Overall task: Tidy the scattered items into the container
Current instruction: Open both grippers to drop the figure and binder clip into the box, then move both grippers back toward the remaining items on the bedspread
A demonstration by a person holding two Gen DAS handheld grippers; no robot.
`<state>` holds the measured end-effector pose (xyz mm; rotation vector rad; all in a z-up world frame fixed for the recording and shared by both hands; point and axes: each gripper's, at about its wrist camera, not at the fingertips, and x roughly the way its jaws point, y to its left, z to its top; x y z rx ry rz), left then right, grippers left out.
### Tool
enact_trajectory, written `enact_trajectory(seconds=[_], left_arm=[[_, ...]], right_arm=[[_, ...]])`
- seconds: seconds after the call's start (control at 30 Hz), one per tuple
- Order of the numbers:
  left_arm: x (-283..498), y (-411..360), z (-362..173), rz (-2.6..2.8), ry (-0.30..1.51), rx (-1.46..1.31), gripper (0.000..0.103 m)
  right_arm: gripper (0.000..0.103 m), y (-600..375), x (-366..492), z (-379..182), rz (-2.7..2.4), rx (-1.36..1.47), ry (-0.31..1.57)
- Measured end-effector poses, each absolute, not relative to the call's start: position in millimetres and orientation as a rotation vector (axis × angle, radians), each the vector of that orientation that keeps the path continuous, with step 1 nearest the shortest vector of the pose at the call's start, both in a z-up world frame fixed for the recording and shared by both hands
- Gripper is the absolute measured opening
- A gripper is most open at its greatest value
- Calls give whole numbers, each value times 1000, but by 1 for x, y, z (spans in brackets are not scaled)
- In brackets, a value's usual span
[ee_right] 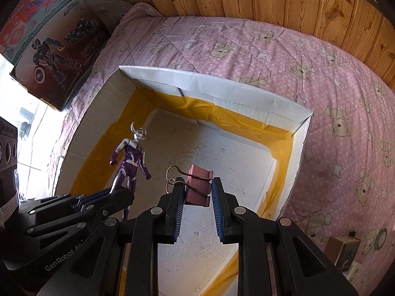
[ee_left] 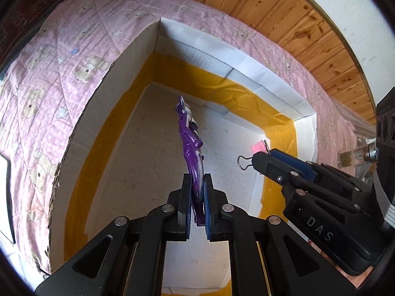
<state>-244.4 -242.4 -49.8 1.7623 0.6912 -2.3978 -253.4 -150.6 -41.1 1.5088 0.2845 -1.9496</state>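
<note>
A white cardboard box [ee_left: 246,66] with yellow tape along its inner seams lies open on a pink bear-print quilt. My left gripper [ee_left: 197,180] is shut on a purple and silver toy figure [ee_left: 191,143], held edge-on above the box floor. From the right wrist view the same figure [ee_right: 132,155] shows front-on, with the left gripper [ee_right: 118,191] clamped on its legs. My right gripper [ee_right: 197,183] is shut on a pink binder clip [ee_right: 198,185], its wire handles sticking out to the left. In the left wrist view that clip [ee_left: 258,146] pokes from the right gripper [ee_left: 259,157] over the box.
The box [ee_right: 222,83] fills the middle of the quilt [ee_right: 333,86]. A toy carton [ee_right: 56,49] with robot pictures stands beyond its left corner. A small brown box [ee_right: 343,251] and a tape roll [ee_right: 380,238] lie on the quilt at lower right. Wood panelling [ee_left: 284,12] backs the bed.
</note>
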Motion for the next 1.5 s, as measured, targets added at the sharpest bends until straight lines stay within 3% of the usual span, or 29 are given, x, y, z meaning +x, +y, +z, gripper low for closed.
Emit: enact_trajectory(seconds=[0.1,0.13,0.17,0.23,0.93,1.27,1.37,1.5], left_arm=[[-250,-241,-52,-2402,658,1761,9],[-252,-241,-52,-2395,658,1760,13],[-252,-242,-53,-2384,664,1762,23],[-250,-244,-53,-2372,663,1759,28],[-171,-209,6,-2493,491,1700,29],[-93,-191,27,-2603,370,1526,31],[-69,-181,31,-2644,346,1446,31],[-38,-150,39,-2755,243,1328,32]], right_arm=[[24,-156,-254,-42,-1959,1505,340],[25,-158,-253,-43,-1951,1505,360],[25,-159,-252,-43,-1956,1495,378],[25,-158,-251,-43,-1963,1489,391],[33,-115,-183,5,-1942,1368,366],[38,-58,-99,39,-1998,1029,351],[44,-38,-77,41,-2019,939,289],[45,-3,-56,44,-2039,852,182]])
